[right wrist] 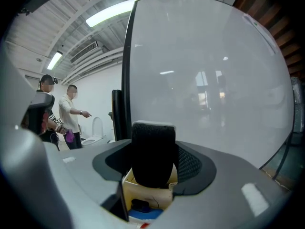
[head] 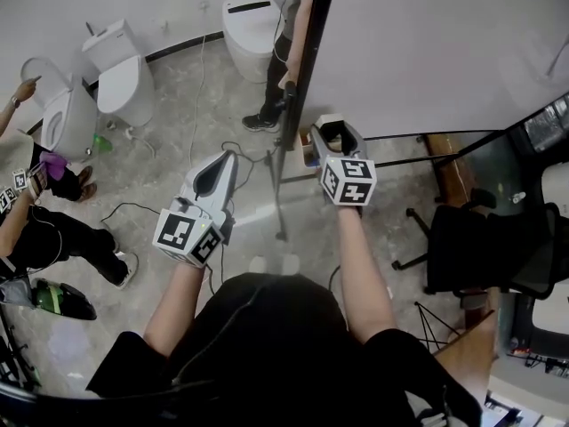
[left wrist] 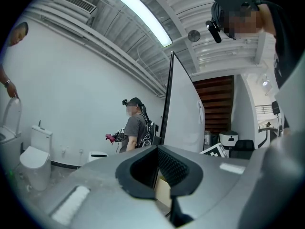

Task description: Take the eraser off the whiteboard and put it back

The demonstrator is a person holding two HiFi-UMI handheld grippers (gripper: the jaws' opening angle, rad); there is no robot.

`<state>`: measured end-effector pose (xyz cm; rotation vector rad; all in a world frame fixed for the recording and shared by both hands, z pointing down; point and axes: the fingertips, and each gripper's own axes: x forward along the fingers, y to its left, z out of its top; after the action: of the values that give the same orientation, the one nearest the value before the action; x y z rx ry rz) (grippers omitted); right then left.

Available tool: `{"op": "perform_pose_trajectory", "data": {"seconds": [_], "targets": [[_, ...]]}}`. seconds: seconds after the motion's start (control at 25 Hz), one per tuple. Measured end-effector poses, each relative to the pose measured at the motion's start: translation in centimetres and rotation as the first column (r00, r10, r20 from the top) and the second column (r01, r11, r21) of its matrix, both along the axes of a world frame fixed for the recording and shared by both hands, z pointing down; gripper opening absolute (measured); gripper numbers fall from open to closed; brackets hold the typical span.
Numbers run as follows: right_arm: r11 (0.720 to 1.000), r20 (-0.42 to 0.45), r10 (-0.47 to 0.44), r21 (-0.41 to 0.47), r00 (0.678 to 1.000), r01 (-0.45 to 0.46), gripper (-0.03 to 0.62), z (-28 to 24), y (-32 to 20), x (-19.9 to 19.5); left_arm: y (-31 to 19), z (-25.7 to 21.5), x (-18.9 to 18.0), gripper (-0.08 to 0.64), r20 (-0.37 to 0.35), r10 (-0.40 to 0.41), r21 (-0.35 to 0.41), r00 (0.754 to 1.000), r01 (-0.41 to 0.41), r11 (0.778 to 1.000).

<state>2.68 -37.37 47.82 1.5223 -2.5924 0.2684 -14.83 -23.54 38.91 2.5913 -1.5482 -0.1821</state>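
The whiteboard (head: 427, 43) stands upright at the right, its dark frame edge (head: 307, 52) just ahead of me. The eraser (right wrist: 152, 151), black felt with a white back, stands upright between the jaws of my right gripper (head: 331, 133), which is shut on it. The eraser is off the board, close in front of its pale face (right wrist: 205, 80) and above a small cardboard box (right wrist: 147, 192). My left gripper (head: 216, 174) is held level to the left of the board's edge. It is open, with nothing between its dark pads (left wrist: 174, 168).
Toilets (head: 120, 65) stand on the floor at the left, with people beside them (head: 44, 229). Another person (head: 284, 52) stands beyond the board's edge. A black office chair (head: 484, 247) is at the right. Cables (head: 200, 105) trail over the floor.
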Motion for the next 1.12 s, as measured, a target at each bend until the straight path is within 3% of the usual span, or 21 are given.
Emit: {"op": "perform_pose_trajectory", "data": {"seconds": [1.12], "targets": [[0.986, -0.19, -0.018, -0.164, 0.982, -0.013, 0.275, 5.1, -0.7, -1.8, -0.9, 0.3, -0.7, 0.003, -0.004, 0.009, 0.0, 1.0, -0.009, 1.0]]}}
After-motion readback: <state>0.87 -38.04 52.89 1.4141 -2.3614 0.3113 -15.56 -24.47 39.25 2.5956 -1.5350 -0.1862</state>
